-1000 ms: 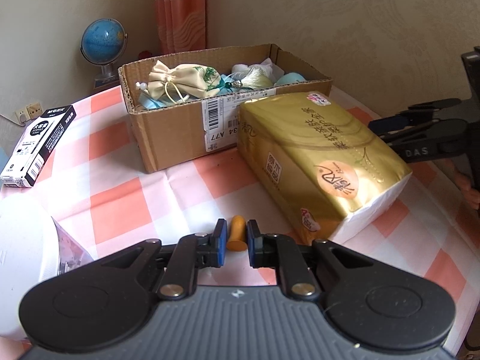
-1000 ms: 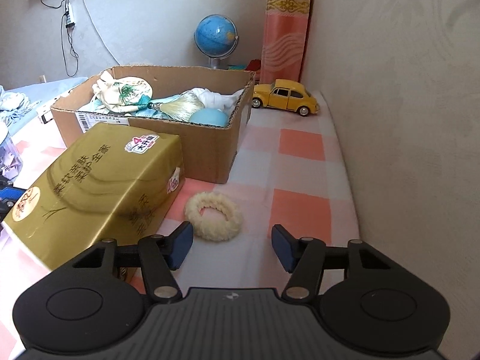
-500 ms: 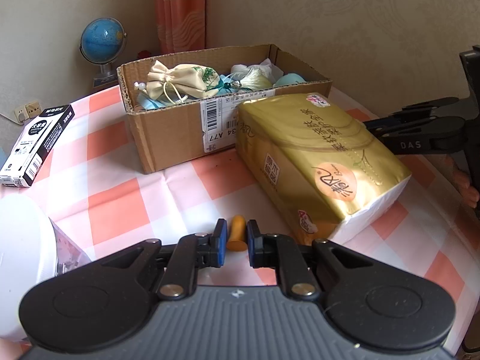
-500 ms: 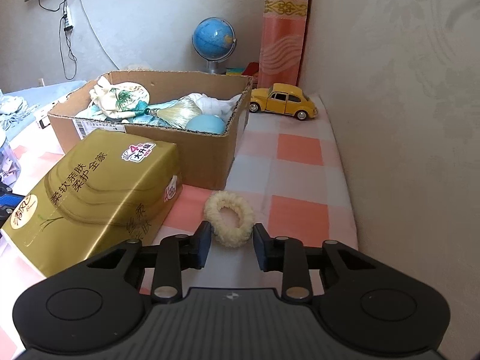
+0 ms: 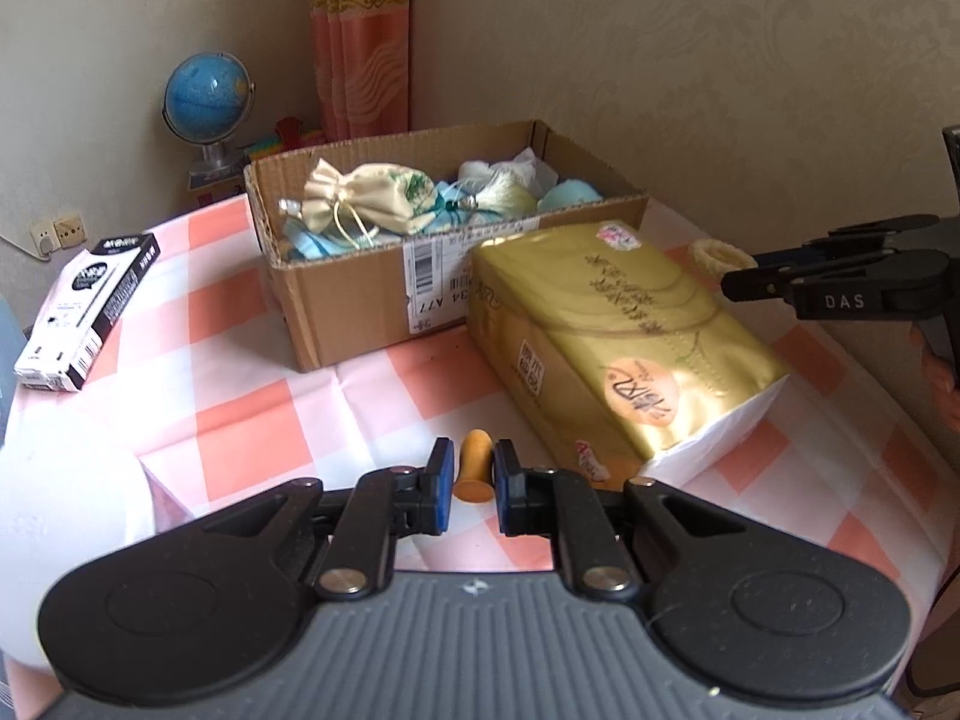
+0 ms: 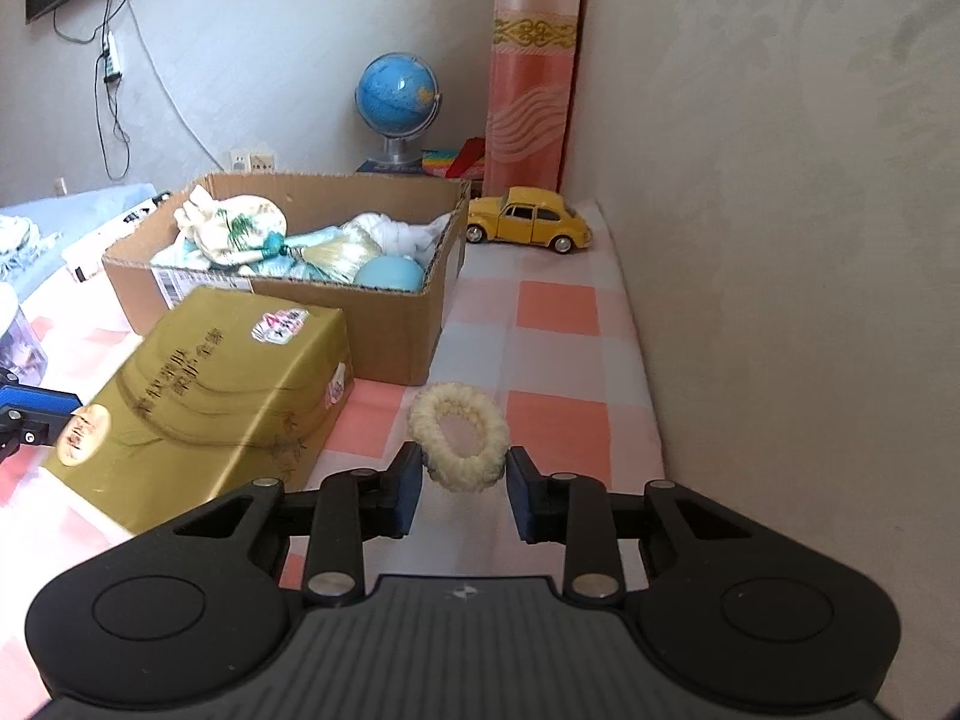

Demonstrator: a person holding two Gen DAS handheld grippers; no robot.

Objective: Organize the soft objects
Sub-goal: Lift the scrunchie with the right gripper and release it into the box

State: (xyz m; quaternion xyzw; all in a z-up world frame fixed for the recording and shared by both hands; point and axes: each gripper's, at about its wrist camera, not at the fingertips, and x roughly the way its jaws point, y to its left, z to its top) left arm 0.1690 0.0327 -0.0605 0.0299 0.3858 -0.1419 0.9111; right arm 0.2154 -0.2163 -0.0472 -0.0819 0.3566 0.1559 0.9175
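Right tongs [image 6: 461,483] pinch a fluffy cream scrunchie [image 6: 459,444]; left tongs [image 5: 471,483] narrowly flank an orange earplug [image 5: 474,465].

Left gripper [image 5: 471,483] sat low over the checked tablecloth [image 5: 240,426], blue pads flanking a small orange earplug [image 5: 474,465] with slight gaps either side, not clearly pinching. Gold tissue pack [image 5: 624,330] lay just ahead-right of it. Cardboard box [image 5: 372,294] farther ahead, touching the pack's far end, held a cream drawstring pouch [image 5: 366,204], a tassel [image 5: 507,201] and a light blue ball [image 5: 567,195]. Right gripper [image 5: 735,276] came in from far right beyond the pack, tips at a cream fuzzy ring [image 5: 717,255]. Black-and-white carton [image 5: 90,309] ahead-left; globe [image 5: 207,96] behind the box.
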